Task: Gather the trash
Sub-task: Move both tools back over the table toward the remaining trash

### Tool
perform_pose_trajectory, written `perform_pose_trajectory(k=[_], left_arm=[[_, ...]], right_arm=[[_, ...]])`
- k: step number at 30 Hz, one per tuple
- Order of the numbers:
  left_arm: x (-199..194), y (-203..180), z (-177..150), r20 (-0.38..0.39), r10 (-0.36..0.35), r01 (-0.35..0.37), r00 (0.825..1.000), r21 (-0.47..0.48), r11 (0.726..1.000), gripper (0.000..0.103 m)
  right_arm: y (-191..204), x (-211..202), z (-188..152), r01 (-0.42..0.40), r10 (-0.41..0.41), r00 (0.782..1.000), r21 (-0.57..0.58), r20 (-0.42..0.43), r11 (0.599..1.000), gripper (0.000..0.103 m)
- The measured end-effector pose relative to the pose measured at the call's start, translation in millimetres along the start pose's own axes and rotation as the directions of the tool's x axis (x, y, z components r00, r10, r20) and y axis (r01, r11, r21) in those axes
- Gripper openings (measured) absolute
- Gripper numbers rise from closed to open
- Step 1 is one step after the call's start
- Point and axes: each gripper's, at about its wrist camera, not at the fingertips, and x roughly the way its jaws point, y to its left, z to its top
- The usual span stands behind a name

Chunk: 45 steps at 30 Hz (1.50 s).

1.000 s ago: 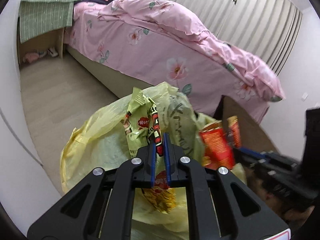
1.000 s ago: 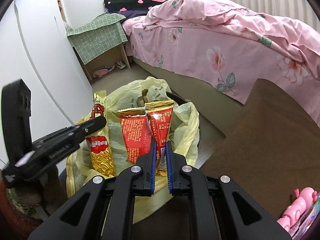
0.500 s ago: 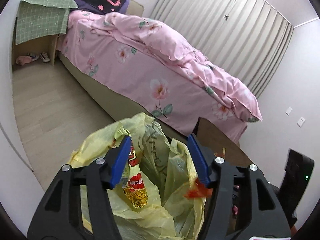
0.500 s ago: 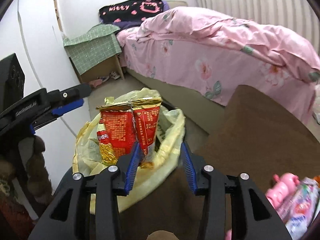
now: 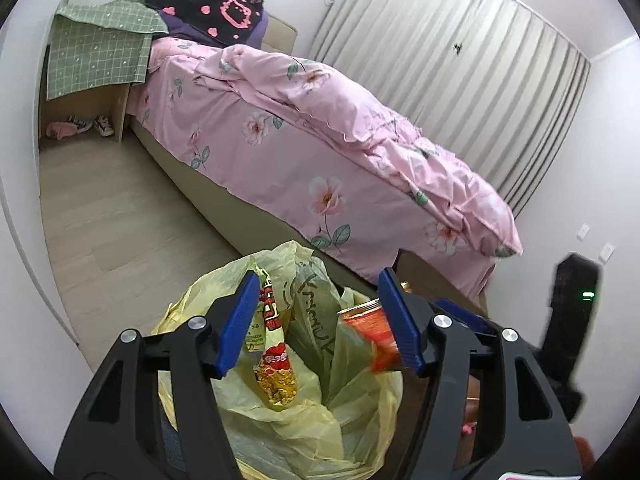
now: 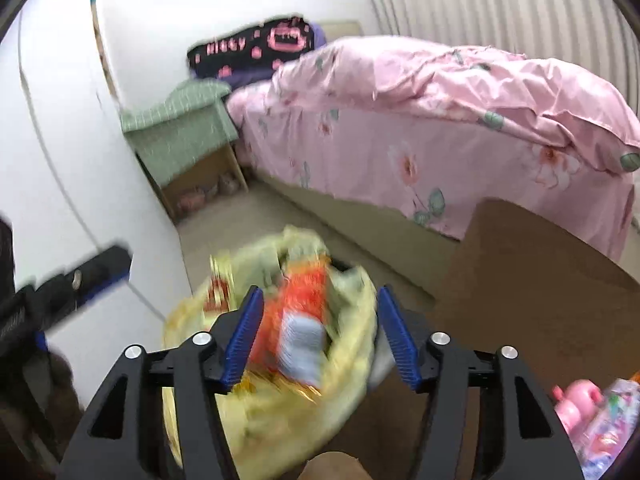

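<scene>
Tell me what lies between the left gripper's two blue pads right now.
In the left wrist view, the left gripper stands open over the crinkled yellow plastic bag; the yellow-and-red snack wrapper lies loose between the pads, touching neither.

snack wrappers (image 5: 274,364) inside yellow bag (image 5: 304,432)

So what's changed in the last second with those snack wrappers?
Both grippers' jaws have just been opening: the left gripper released its yellow wrapper, the right gripper its red wrappers, into the yellow bag. Both lifted slightly. Bed unchanged.
</scene>
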Motion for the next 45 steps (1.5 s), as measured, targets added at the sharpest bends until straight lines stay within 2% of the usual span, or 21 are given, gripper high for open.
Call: perform_pose_trajectory(k=[2, 3, 5, 7, 10, 12, 15, 17, 20, 23, 26, 28, 29, 33, 34, 35, 36, 38, 41, 43, 45], left_arm=[[0.1, 1.4, -0.5, -0.001, 0.008, -0.008, 1.000, -0.001, 1.000, 0.059], [1.2, 3.6, -1.4, -0.005, 0.015, -0.015, 1.000, -0.001, 1.000, 0.059], [2.8, 8.7, -3.9, -0.009, 0.020, -0.020, 1.000, -0.008, 1.000, 0.059], [7.6, 12.7, -7.3, -0.016, 0.027, -0.028, 0.999, -0.017, 0.999, 0.059], [18.5, 17.5, -15.0, -0.049, 0.030, -0.032, 0.998, -0.046, 0.998, 0.059], [21.7, 12.8, -21.9, -0.069, 0.021, -0.023, 0.997, -0.033, 0.999, 0.059], [19.9, -4.8, -30.0, -0.075, 0.007, -0.004, 0.997, 0.034, 0.999, 0.059], [15.8, -24.5, -37.8, -0.088, -0.028, 0.036, 0.996, 0.094, 0.995, 0.059], [12.3, -53.5, -51.8, -0.125, -0.084, 0.104, 0.989, 0.158, 0.982, 0.059], [8.8, -90.9, -74.3, -0.191, -0.166, 0.211, 0.967, 0.245, 0.946, 0.059], [8.7, -125.8, -103.2, -0.286, -0.236, 0.322, 0.929, 0.307, 0.896, 0.059], [10.1, -148.1, -125.9, -0.370, -0.263, 0.392, 0.891, 0.334, 0.857, 0.059], [10.1, -155.4, -134.0, -0.396, -0.269, 0.414, 0.878, 0.344, 0.843, 0.059], [8.0, -190.5, -172.3, -0.531, -0.281, 0.521, 0.800, 0.381, 0.764, 0.059], [7.4, -198.2, -180.6, -0.556, -0.276, 0.539, 0.784, 0.388, 0.748, 0.059], [6.1, -204.2, -186.8, -0.571, -0.268, 0.547, 0.776, 0.397, 0.737, 0.059], [4.4, -209.6, -193.3, -0.579, -0.257, 0.550, 0.774, 0.412, 0.727, 0.059], [2.3, -218.6, -201.1, -0.577, -0.241, 0.544, 0.780, 0.436, 0.717, 0.059], [-0.9, -225.1, -208.1, -0.561, -0.223, 0.524, 0.797, 0.459, 0.718, 0.059], [-2.8, -225.3, -210.0, -0.532, -0.194, 0.487, 0.824, 0.492, 0.722, 0.059], [-3.9, -223.2, -210.4, -0.504, -0.159, 0.446, 0.849, 0.522, 0.727, 0.059]], right_arm=[[12.7, 29.5, -4.2, 0.066, -0.082, 0.988, -0.124, -0.130, 0.990, 0.056], [17.4, 36.3, -8.7, 0.084, -0.112, 0.980, -0.170, -0.162, 0.982, 0.056], [24.9, 38.5, -20.0, 0.107, -0.158, 0.970, -0.261, -0.182, 0.959, 0.056], [23.1, 25.9, -26.7, 0.103, -0.160, 0.968, -0.278, -0.193, 0.955, 0.056], [7.2, -9.5, -26.5, 0.085, -0.115, 0.981, -0.191, -0.154, 0.978, 0.056], [-3.2, -39.6, -28.6, 0.101, -0.116, 0.988, -0.147, -0.099, 0.984, 0.056], [-20.9, -88.5, -41.1, 0.166, -0.166, 0.986, -0.104, 0.005, 0.981, 0.056], [-35.8, -122.6, -54.8, 0.174, -0.171, 0.984, -0.058, 0.056, 0.983, 0.060], [-52.1, -158.9, -75.6, 0.206, -0.206, 0.977, -0.010, 0.050, 0.978, 0.062], [-61.9, -206.4, -106.4, 0.303, -0.302, 0.949, 0.004, 0.094, 0.953, 0.062], [-73.6, -244.9, -136.6, 0.381, -0.384, 0.916, 0.047, 0.116, 0.923, 0.062], [-82.0, -260.6, -155.3, 0.410, -0.416, 0.904, 0.079, 0.096, 0.909, 0.062], [-87.6, -267.6, -163.9, 0.416, -0.424, 0.901, 0.095, 0.089, 0.904, 0.062], [-109.6, -300.6, -210.3, 0.460, -0.481, 0.875, 0.205, 0.064, 0.864, 0.062], [-114.5, -306.3, -220.9, 0.474, -0.497, 0.866, 0.231, 0.051, 0.849, 0.062], [-120.0, -311.7, -232.3, 0.494, -0.517, 0.855, 0.259, 0.028, 0.830, 0.062], [-122.4, -313.1, -239.5, 0.504, -0.526, 0.850, 0.272, 0.011, 0.820, 0.062], [-129.8, -313.9, -256.3, 0.516, -0.534, 0.845, 0.311, -0.030, 0.798, 0.062], [-133.9, -307.4, -272.5, 0.474, -0.492, 0.870, 0.348, -0.041, 0.809, 0.062], [-134.9, -301.8, -278.7, 0.450, -0.472, 0.881, 0.370, -0.036, 0.812, 0.062], [-141.1, -292.9, -278.2, 0.439, -0.468, 0.883, 0.423, -0.041, 0.792, 0.062]])
